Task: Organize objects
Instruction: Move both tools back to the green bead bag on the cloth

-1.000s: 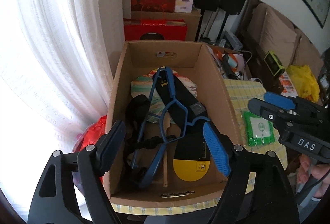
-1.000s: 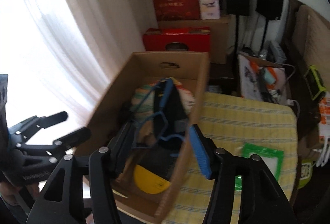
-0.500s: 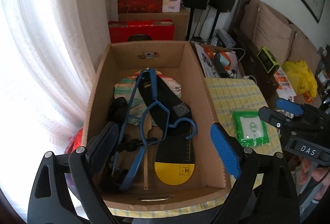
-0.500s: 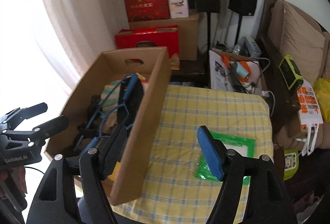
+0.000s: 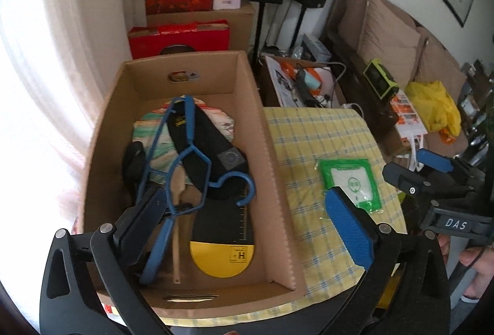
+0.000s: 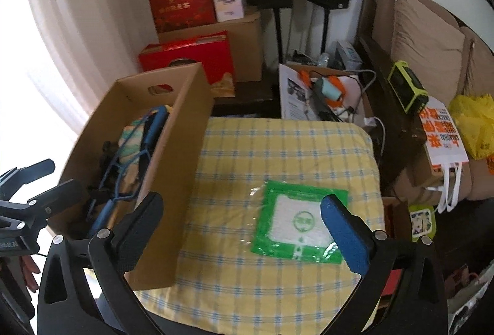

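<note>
While the left gripper (image 5: 244, 211) hangs empty over the box (image 5: 274, 180), jaws apart, the right gripper (image 6: 242, 225) has swung off it to the green packet (image 6: 301, 224) lying alone on the checked surface (image 6: 278, 150), jaws apart; probably the next pickup.

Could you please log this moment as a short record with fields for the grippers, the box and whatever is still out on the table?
left gripper: open, holding nothing, over the cardboard box
right gripper: open, holding nothing, above the green packet
box contents: blue hanger, black insole with yellow heel, patterned fan, dark items
on table: green packet lying flat on the yellow checked cloth, right of the box
</note>
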The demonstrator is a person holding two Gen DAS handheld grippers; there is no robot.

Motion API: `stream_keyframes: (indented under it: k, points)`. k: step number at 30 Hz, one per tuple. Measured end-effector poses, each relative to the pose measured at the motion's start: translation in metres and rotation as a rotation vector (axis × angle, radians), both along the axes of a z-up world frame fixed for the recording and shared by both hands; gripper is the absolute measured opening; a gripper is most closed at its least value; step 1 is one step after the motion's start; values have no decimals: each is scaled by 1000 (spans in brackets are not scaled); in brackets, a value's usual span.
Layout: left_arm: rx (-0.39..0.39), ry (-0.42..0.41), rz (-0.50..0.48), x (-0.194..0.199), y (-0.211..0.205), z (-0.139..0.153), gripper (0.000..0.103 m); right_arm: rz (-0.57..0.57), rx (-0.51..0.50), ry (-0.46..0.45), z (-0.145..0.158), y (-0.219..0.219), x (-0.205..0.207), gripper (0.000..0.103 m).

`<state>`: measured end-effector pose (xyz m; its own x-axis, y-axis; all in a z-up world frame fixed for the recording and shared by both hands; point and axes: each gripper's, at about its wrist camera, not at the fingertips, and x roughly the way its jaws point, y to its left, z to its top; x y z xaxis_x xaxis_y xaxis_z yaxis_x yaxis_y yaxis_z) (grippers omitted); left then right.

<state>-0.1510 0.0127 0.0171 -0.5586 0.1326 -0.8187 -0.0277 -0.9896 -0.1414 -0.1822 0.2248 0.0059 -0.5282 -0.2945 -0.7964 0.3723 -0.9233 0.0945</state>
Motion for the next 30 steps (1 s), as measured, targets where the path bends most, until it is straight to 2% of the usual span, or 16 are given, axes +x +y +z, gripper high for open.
stream_keyframes:
  k: [9,14,26,30]
  points:
    - [9,-15,-51,-5,40,-13,103,-59,10,-12,-9,42,-5,103]
    - [48,-25,-79,-7,63,-23,103,-108,-2,-34,-22,73,-9,103]
    - [79,-88,-128,-21,119,-67,103,-208,-29,-86,-60,132,-19,102]
    - [82,-112,-125,-27,129,-83,102,-235,-66,-121,-76,149,-23,102]
